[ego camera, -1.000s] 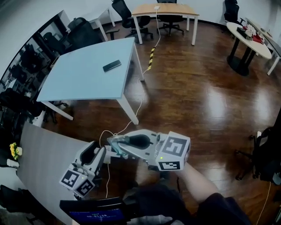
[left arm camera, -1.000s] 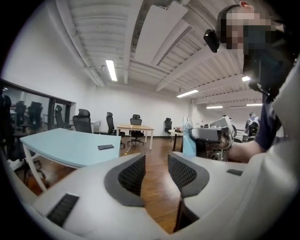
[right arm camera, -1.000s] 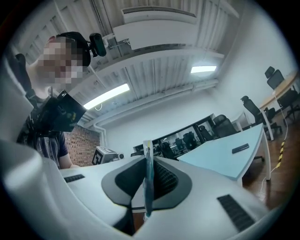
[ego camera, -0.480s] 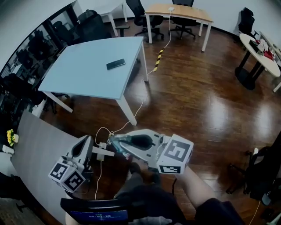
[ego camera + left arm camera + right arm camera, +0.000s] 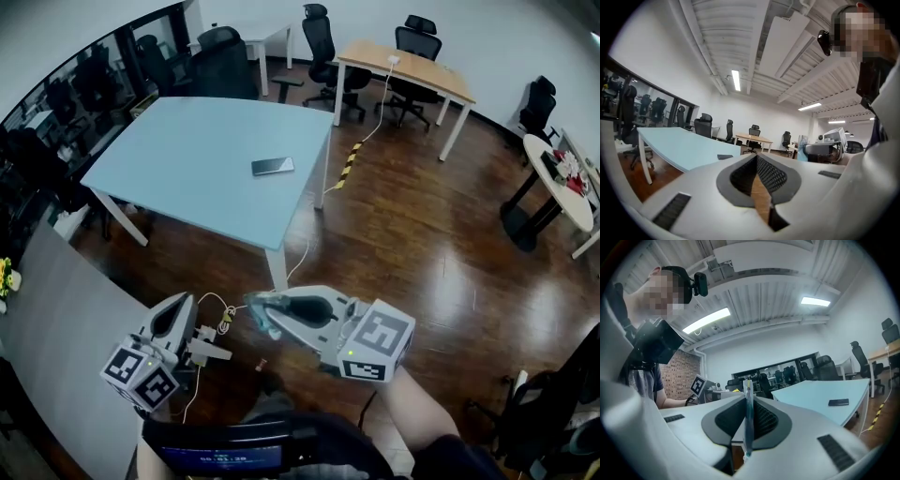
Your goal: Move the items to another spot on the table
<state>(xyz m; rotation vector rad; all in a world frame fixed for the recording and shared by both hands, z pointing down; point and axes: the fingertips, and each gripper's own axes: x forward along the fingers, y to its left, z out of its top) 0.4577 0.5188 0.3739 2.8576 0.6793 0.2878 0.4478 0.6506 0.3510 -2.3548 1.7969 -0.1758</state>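
My right gripper (image 5: pixel 257 308) is shut on a thin, flat, bluish-clear item (image 5: pixel 251 302), held level over the wooden floor. In the right gripper view that item (image 5: pixel 748 425) stands edge-on between the pads of the right gripper (image 5: pixel 748 398). My left gripper (image 5: pixel 185 304) hangs to the left of it, over the edge of a grey table (image 5: pixel 66 319). In its own view the left gripper (image 5: pixel 756 160) has its pads together with nothing between them. Ahead lies a light blue table (image 5: pixel 187 159) with a black phone (image 5: pixel 272 166) on it.
A white cable (image 5: pixel 305 246) runs across the floor from the blue table's leg to a tangle (image 5: pixel 223 319) by my left gripper. Office chairs (image 5: pixel 320 37), a wooden desk (image 5: pixel 403 64) and a round white table (image 5: pixel 553 178) stand farther off.
The view has swung towards the blue table, which now sits nearer and more central. My left gripper has drawn away to the left of the right one; the right still holds its item.
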